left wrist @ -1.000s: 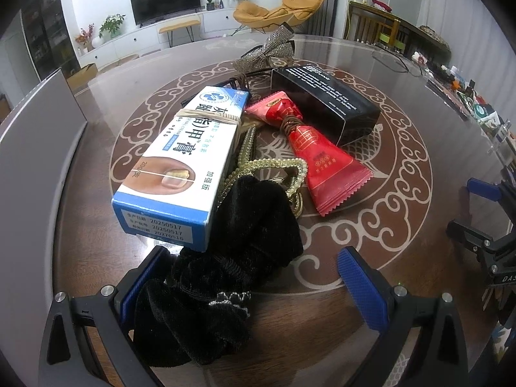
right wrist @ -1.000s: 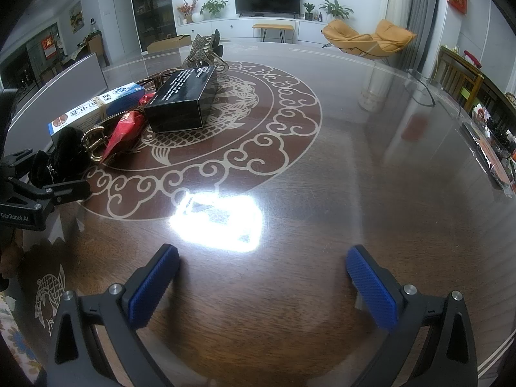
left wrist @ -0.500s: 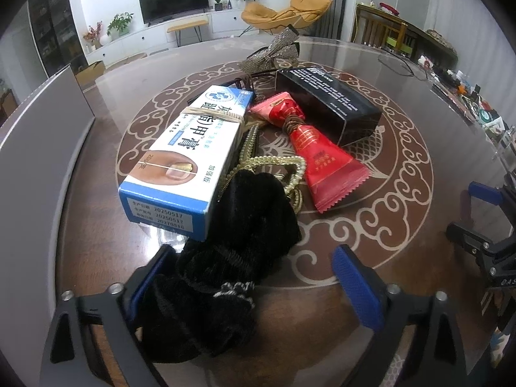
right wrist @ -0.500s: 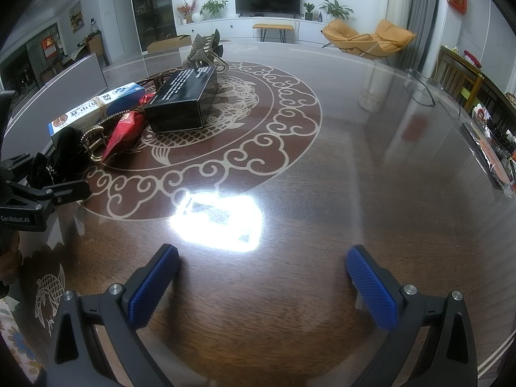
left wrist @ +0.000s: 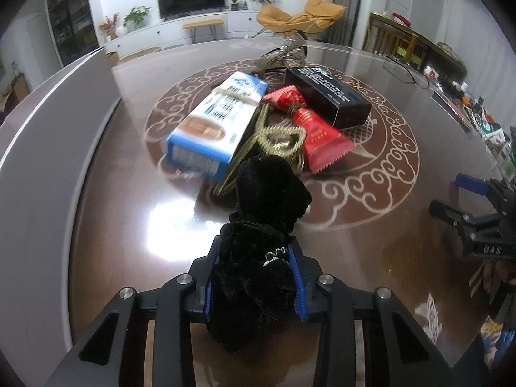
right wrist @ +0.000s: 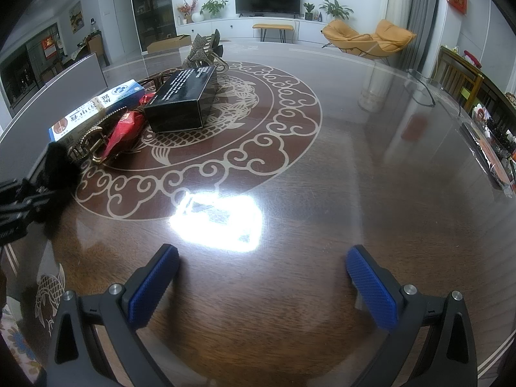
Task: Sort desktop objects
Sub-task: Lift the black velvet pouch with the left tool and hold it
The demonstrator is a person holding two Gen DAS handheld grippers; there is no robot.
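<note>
Closing in over the last second, the left gripper point(left wrist: 254, 277) has brought its blue pads from wide apart on either side of the black velvet scrunchie point(left wrist: 258, 248) to pressing into its near end, so it is now clenched on that fabric. The pile beyond has also shifted in the left wrist view, which is motion-blurred. The right gripper point(right wrist: 261, 277) has not moved: its jaws stand wide apart over bare tabletop point(right wrist: 322, 167) with nothing between them.

The scrunchie's far end lies against the gold chain belt point(left wrist: 280, 142), which sits between the blue-and-white carton point(left wrist: 216, 125) and the red sachet point(left wrist: 309, 125), with the black box point(left wrist: 329, 96) just behind. The risk, as I judge it, is a snag: if the velvet is caught in the chain's links, lifting would drag the belt along and could tip the carton, which rests partly on it. The soft fabric may also slip from a grip on one end only.

Only the left wrist view shows the pads squeezing the scrunchie; in the right wrist view that grip sits at the dark left edge and is hard to read. The right wrist view, though, shows the wide free stretch of table on the right.
</note>
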